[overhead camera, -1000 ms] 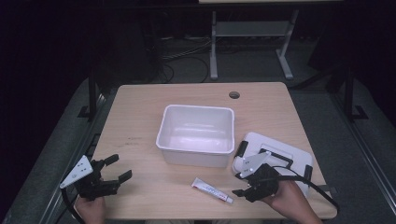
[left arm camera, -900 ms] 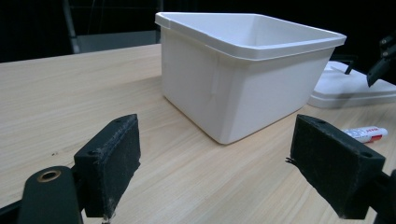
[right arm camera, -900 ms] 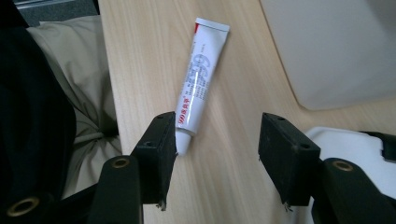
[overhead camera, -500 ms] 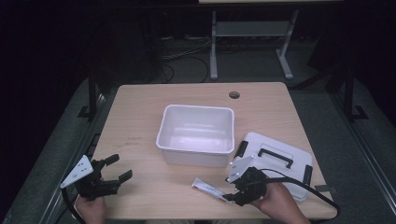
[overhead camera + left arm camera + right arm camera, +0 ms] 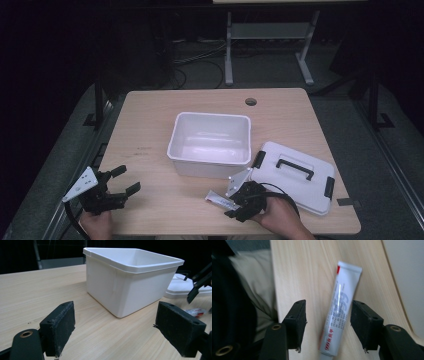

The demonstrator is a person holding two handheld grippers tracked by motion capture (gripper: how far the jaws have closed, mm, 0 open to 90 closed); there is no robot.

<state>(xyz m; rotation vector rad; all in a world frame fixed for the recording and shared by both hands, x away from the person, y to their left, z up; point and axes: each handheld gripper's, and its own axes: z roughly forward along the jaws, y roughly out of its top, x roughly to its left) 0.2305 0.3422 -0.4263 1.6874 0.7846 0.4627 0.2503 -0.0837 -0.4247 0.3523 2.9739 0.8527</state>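
A white tube (image 5: 340,310) with red and grey print lies flat on the wooden table (image 5: 150,130), near its front edge. My right gripper (image 5: 328,318) is open around it, one jaw on each side, with the tube closer to the right-hand jaw. From above, the tube (image 5: 220,200) pokes out to the left of the right gripper (image 5: 237,205). An empty white bin (image 5: 210,142) stands mid-table. My left gripper (image 5: 122,192) is open at the front left, and its own view faces the bin (image 5: 130,282) across bare wood.
The bin's white lid (image 5: 295,177) with a black handle and clips lies flat to the right of the bin, just behind my right hand. A cable hole (image 5: 251,102) sits near the table's far edge. The table's front edge runs close beside the tube.
My right gripper has moved left from beside the lid and come down over the tube, jaws now straddling it. The left gripper has stayed put.
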